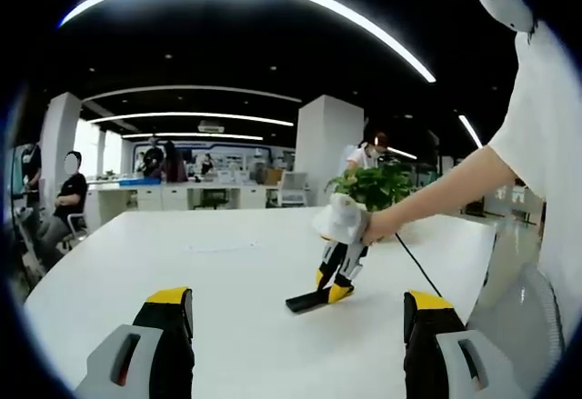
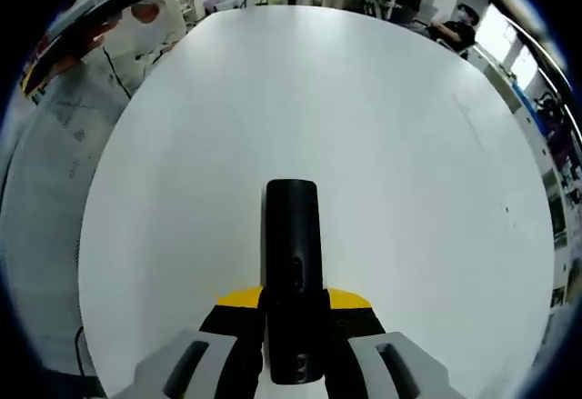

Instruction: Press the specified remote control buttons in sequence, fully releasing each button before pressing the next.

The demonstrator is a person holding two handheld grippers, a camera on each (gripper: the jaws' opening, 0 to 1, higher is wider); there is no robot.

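Remote control [image 2: 293, 272], a slim black bar, is where we begin: it lies flat on the white tabletop [image 2: 382, 144], and in the right gripper view it runs lengthwise away from the camera, its near end tucked between the yellow-tipped jaws of the right tool [image 2: 295, 322]. Those jaws stand closed against its sides, so we judge the right tool to be clamped on the remote, steadying it against the tabletop. In the left gripper view we see the same pair from afar: the right tool [image 1: 332, 285], held by a person's hand [image 1: 368, 226], tilts down onto the remote control [image 1: 307, 302], which rests out in the open middle of the tabletop, well apart from every edge.

The left tool [image 1: 296, 344] hangs back near the closest edge, its two jaws spread wide with nothing between them, touching nothing.

As for progress, we judge that the pressing has yet to show itself: the remote is pinned and visible in the workspace, but no jaw tip rests on a button, and which presses are done we cannot tell. The sequence, as far as these views go, is left to do.

On writing: the remote's top face shows a few faint raised shapes, probably buttons, yet the view is too small for us to read any brand, label or symbol.

Beyond, a green potted plant [image 1: 377, 185] stands by the tabletop's far edge.
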